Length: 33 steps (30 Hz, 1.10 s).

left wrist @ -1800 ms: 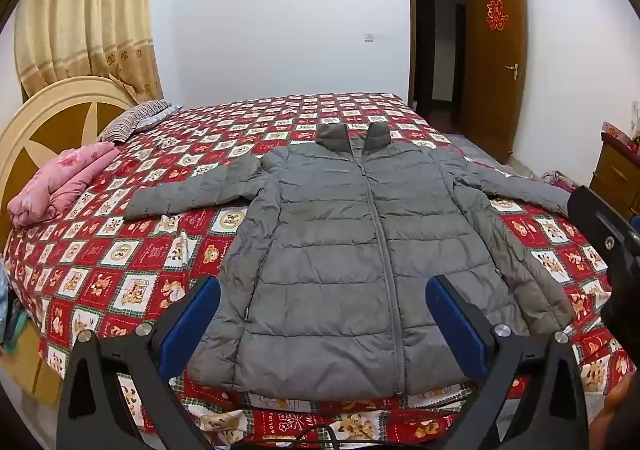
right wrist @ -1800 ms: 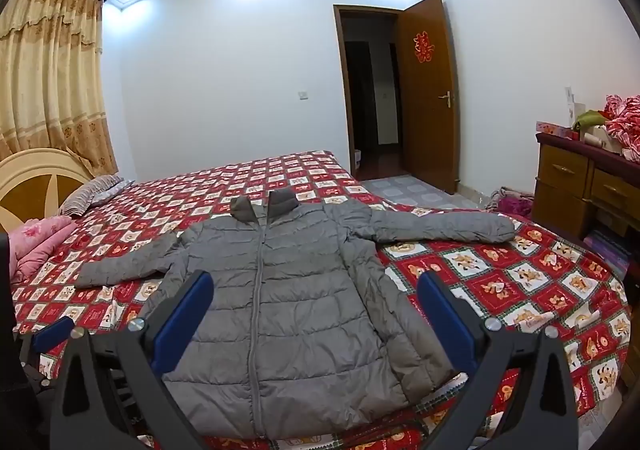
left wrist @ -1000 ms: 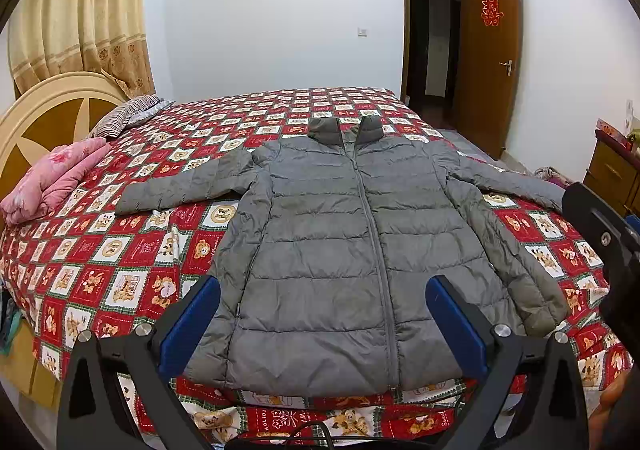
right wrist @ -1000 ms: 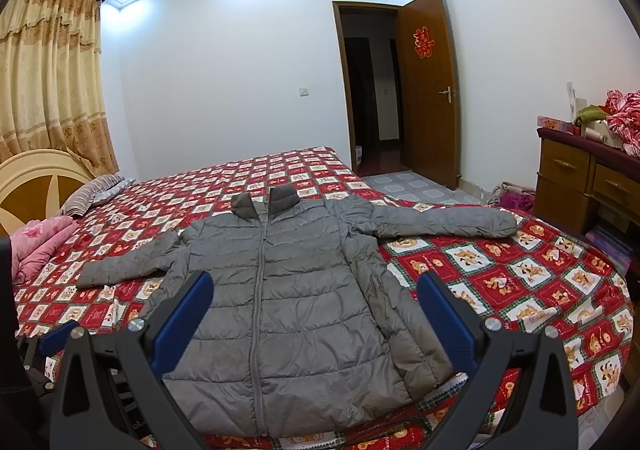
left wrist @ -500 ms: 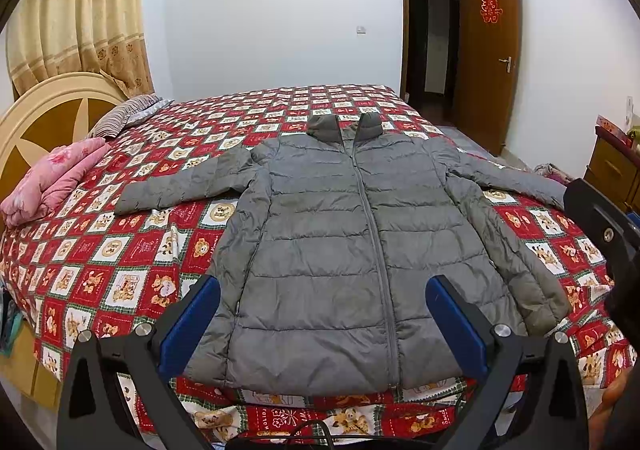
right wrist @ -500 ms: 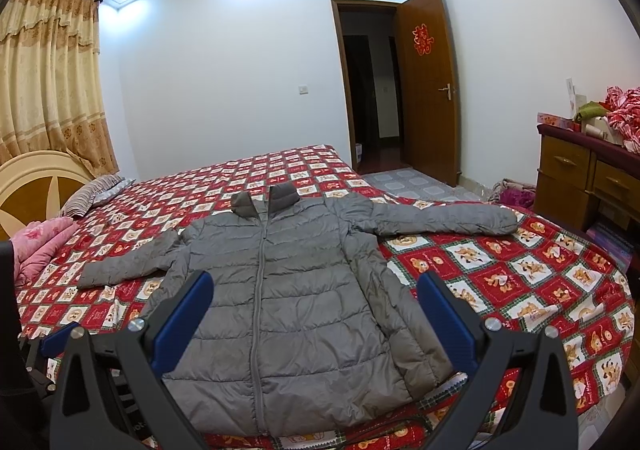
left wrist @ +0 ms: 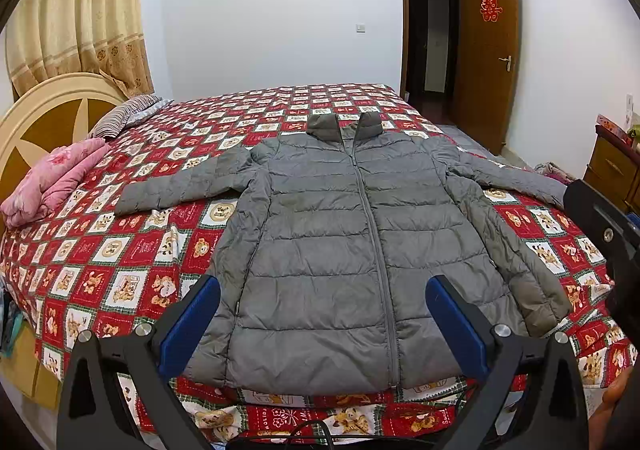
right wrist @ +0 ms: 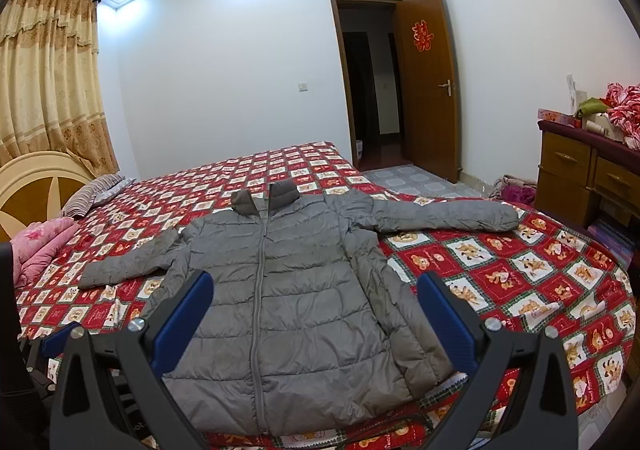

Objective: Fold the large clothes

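Both views have crept slightly nearer the bed [left wrist: 132, 282]. Its hem toward both tongs, the grey jacket [left wrist: 340, 250] lies flat, zipped, long axis running away to the collar. Left tongs [left wrist: 322, 324] and right tongs [right wrist: 314, 316] hang agape, empty — left squarely over the hem, right nearer the outstretched right-hand sleeve [right wrist: 444, 215]. Beyond, a doorway stands open.

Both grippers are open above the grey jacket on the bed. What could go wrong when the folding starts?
The puffy grey jacket looks slick and thick, so the open left gripper or right gripper may pinch only the top layer and let it slip. Its hem lies at the bed's near edge, so a pull toward the person might drag it off. The far sleeve could be hard to reach.
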Motion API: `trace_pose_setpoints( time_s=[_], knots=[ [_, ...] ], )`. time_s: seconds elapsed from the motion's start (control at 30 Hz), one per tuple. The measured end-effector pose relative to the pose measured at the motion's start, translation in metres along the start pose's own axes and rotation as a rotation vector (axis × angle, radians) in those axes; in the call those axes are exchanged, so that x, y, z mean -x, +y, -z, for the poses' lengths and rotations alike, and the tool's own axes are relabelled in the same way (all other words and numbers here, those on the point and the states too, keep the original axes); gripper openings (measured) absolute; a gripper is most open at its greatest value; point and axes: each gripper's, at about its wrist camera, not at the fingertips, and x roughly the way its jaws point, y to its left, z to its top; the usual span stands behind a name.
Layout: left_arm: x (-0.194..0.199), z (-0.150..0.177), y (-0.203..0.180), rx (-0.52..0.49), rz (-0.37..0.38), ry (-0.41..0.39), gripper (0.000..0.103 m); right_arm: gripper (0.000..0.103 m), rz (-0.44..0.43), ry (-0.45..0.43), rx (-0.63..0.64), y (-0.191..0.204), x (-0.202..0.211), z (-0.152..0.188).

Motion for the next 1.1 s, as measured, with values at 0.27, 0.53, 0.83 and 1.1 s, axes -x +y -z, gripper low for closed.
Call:
trace_pose_setpoints(
  time_s=[0.27, 0.53, 0.83, 1.1],
  knots=[
    [-0.0009, 0.0020, 0.0015, -0.002, 0.001, 0.005, 0.102, 0.103, -0.003, 0.007, 0.000, 0.0043, 0.0027, 0.0058],
    [-0.0013, 0.0013, 0.0007, -0.002, 0.000, 0.006, 0.102, 0.103, -0.003, 0.012, -0.003, 0.0039, 0.0020, 0.0046],
    [-0.0012, 0.0017, 0.0007, -0.003, 0.000, 0.008, 0.102, 0.103, -0.005, 0.015, -0.004, 0.0022, 0.0002, 0.0036],
    [-0.0030, 0.0042, 0.0015, -0.006, 0.001, 0.016, 0.102, 0.103, -0.007, 0.027, -0.003, 0.0045, -0.0009, 0.0050]
  ],
)
